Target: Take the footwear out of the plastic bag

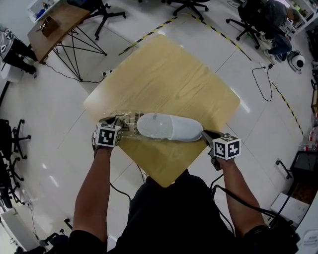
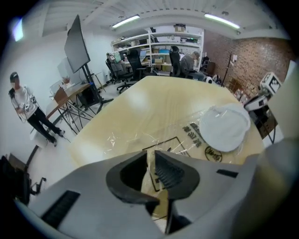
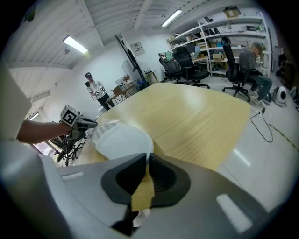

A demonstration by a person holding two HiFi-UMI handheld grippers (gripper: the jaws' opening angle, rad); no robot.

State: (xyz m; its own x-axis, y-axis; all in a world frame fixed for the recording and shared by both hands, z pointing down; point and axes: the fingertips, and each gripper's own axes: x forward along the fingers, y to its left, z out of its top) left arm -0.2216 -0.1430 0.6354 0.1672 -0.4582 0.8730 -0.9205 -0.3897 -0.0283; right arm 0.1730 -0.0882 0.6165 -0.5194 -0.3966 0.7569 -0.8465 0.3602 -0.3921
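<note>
A white slipper (image 1: 169,127) lies on its side near the front corner of the wooden table (image 1: 169,69). Its left end sits in a clear printed plastic bag (image 1: 121,120). My left gripper (image 1: 120,125) is at the bag's left end. In the left gripper view the bag film (image 2: 182,135) runs into the narrow gap of my left gripper (image 2: 150,156), whose pads stand slightly apart from it, and the slipper (image 2: 224,128) lies beyond. My right gripper (image 1: 204,134) is shut on the slipper's right end. In the right gripper view the slipper (image 3: 122,142) shows just ahead of my right gripper (image 3: 145,161).
The table is a small square top set cornerwise, its edges close to both grippers. Around it are an office chair (image 1: 104,12), a wooden desk (image 1: 54,27), floor cables (image 1: 263,79) and striped floor tape (image 1: 149,33). A person (image 2: 28,109) stands far left.
</note>
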